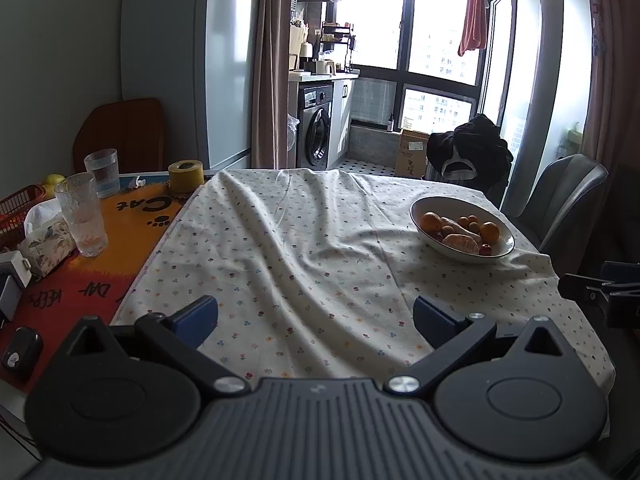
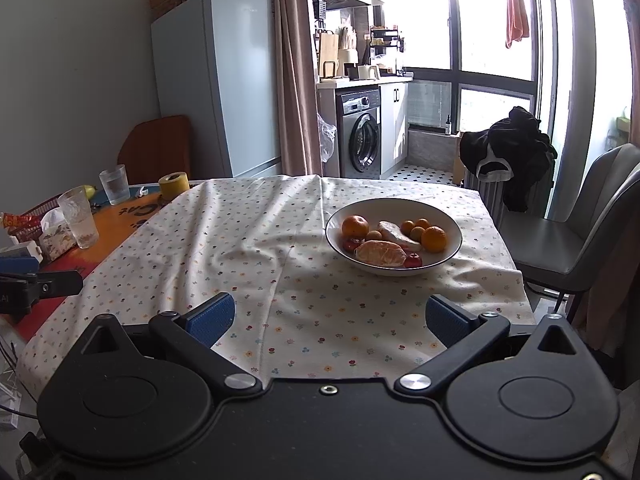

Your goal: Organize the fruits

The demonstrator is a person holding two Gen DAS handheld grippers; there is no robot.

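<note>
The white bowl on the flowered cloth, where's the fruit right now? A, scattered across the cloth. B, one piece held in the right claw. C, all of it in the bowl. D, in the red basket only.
C: the oranges and smaller fruits all sit inside the white bowl, the flowered cloth around it is bare, and the right claw is open and holds nothing.

A cream tablecloth (image 2: 280,248) dotted with small multicoloured flowers carries a white, dark-rimmed bowl (image 2: 448,216) of orange citrus (image 2: 355,226) and small red fruits (image 2: 413,260). Far left, a yellow tape roll (image 2: 174,185) sits on an orange mat (image 1: 100,264) with black lettering.
</note>
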